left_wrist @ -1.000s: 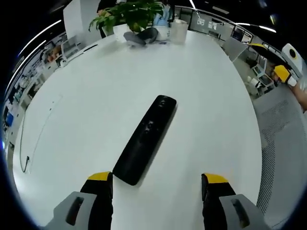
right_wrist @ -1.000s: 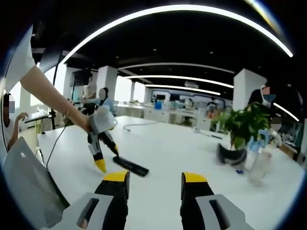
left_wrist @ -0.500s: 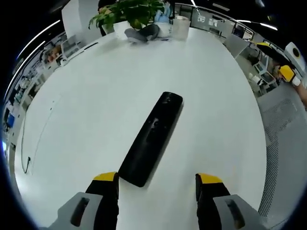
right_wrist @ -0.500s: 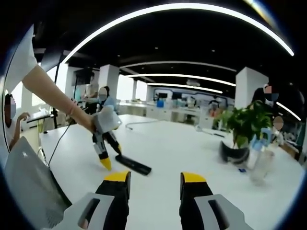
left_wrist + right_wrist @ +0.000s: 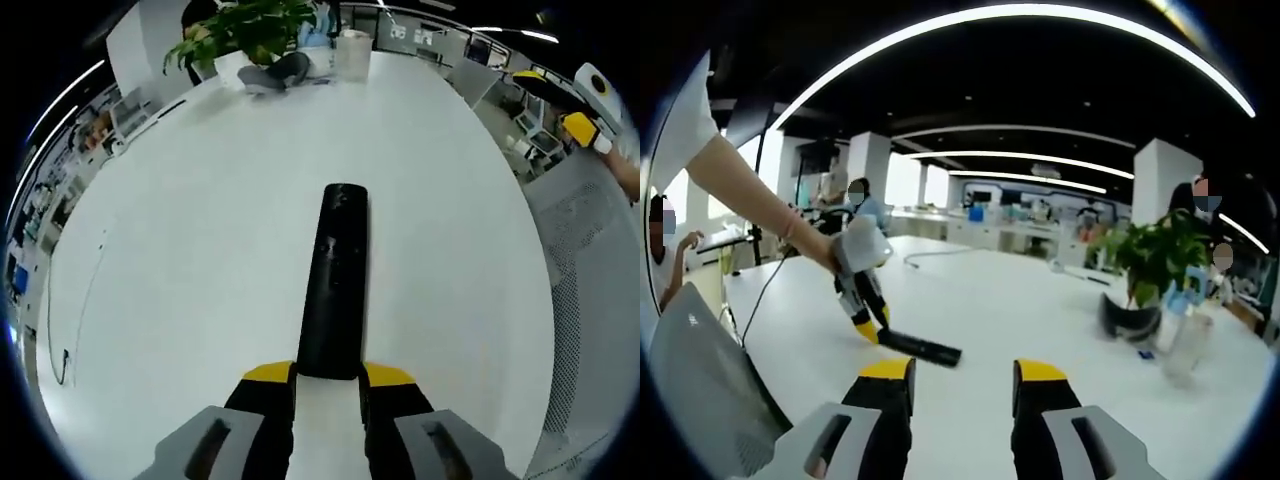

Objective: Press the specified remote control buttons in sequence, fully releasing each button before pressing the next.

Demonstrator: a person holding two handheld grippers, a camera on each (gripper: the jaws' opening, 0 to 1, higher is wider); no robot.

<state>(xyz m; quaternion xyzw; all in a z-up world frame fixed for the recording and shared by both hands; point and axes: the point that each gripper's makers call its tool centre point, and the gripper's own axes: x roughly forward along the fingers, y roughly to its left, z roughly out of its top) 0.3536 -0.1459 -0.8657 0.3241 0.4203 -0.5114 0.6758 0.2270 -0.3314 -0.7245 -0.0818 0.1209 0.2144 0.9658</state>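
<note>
Left gripper view, left to right: thin cable (image 5: 60,340) lying on white desk (image 5: 180,250) at 9 o'clock. Potted plant (image 5: 235,25) at 11 o'clock on far desk edge, dark grey headset-like object (image 5: 272,75) just beside it, clear cup (image 5: 352,52) at 12 o'clock. Black remote (image 5: 334,280) flat on desk at centre, long axis running toward 12 o'clock, near end sitting between yellow tips of left claw (image 5: 328,376). Left claw clenched on remote, jaws nearly touching its sides. Grey mesh chair (image 5: 590,300) at 3 o'clock off desk edge. Right claw seen at 2 o'clock, yellow tip (image 5: 580,128) only, well apart from remote.

Right gripper view, left to right: grey chair back (image 5: 700,380) at 8 o'clock. Person's bare arm (image 5: 750,195) reaching in from 9 o'clock, hand (image 5: 830,255) holding left claw (image 5: 873,330), tips down at one end of remote (image 5: 920,349) on desk (image 5: 1020,310). Right claw (image 5: 962,375) rising at 6 o'clock, released, gap between yellow tips bare, held above desk, well apart from remote. Plant (image 5: 1155,260) at 3 o'clock, dark headset-like object (image 5: 1125,320) at its base, clear cup (image 5: 1180,345) just right of it. Seated people far off at 9 and 3 o'clock.
</note>
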